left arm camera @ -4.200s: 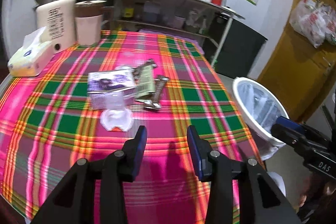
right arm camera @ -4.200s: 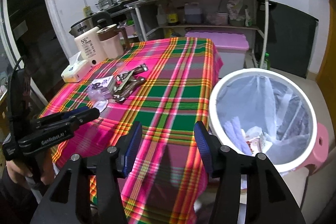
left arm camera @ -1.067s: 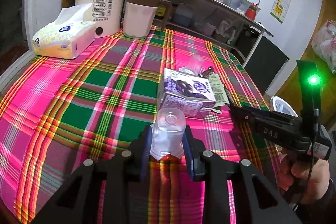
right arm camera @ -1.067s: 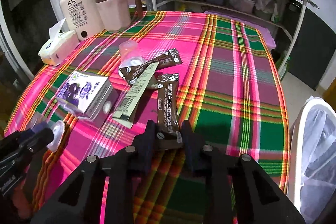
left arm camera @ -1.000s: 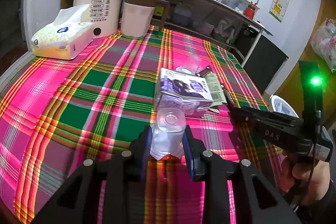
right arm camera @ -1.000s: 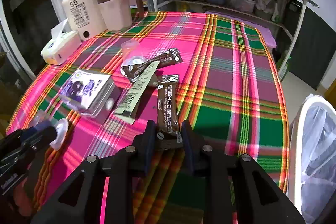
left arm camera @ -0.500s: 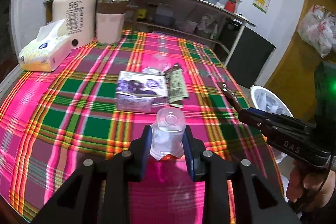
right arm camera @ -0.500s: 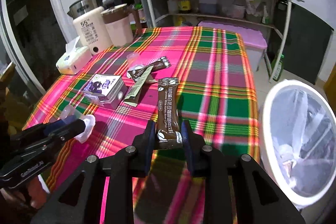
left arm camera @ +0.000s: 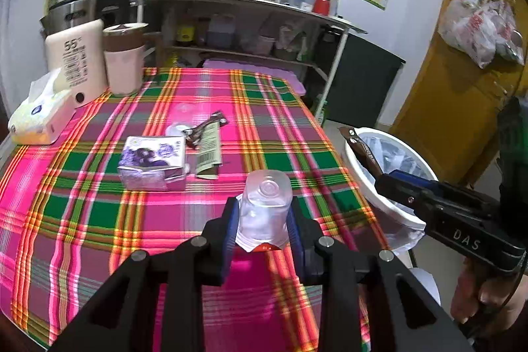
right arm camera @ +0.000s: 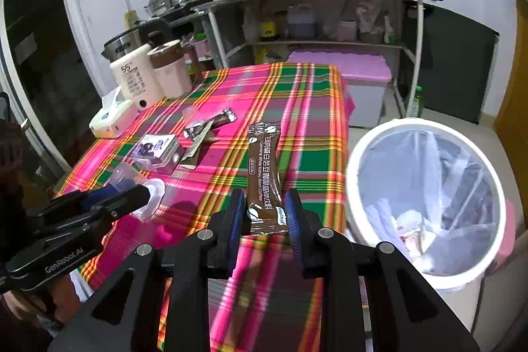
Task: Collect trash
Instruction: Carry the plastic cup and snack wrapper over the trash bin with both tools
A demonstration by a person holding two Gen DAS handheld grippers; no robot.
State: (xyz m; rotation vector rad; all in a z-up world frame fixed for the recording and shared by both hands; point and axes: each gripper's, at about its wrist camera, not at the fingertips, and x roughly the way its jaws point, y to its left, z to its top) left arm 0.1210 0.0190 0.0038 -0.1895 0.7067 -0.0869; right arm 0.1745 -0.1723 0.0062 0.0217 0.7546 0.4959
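My left gripper (left arm camera: 262,228) is shut on a clear plastic cup (left arm camera: 265,207) and holds it above the near part of the plaid table (left arm camera: 99,220); the cup also shows in the right wrist view (right arm camera: 145,193). My right gripper (right arm camera: 265,215) is shut on a brown coffee sachet (right arm camera: 264,174), held upright above the table's right edge, left of the white lined trash bin (right arm camera: 363,210). In the left wrist view the sachet (left arm camera: 361,150) hangs over the bin's rim (left arm camera: 389,210). A purple carton (left arm camera: 151,162), a green wrapper (left arm camera: 208,150), a brown sachet (left arm camera: 206,127) and a clear cup (left arm camera: 184,111) lie mid-table.
A tissue pack (left arm camera: 39,114), a white kettle (left arm camera: 77,61) and a pink jug (left arm camera: 123,58) stand at the table's far left. A metal shelf unit (left arm camera: 250,32) and a pink storage box (right arm camera: 349,78) stand behind the table. A yellow door (left arm camera: 462,71) is right of the bin.
Both grippers have pulled back and swung right toward the bin, each carrying its item. The sachet is now lifted off the table and over the bin's rim.
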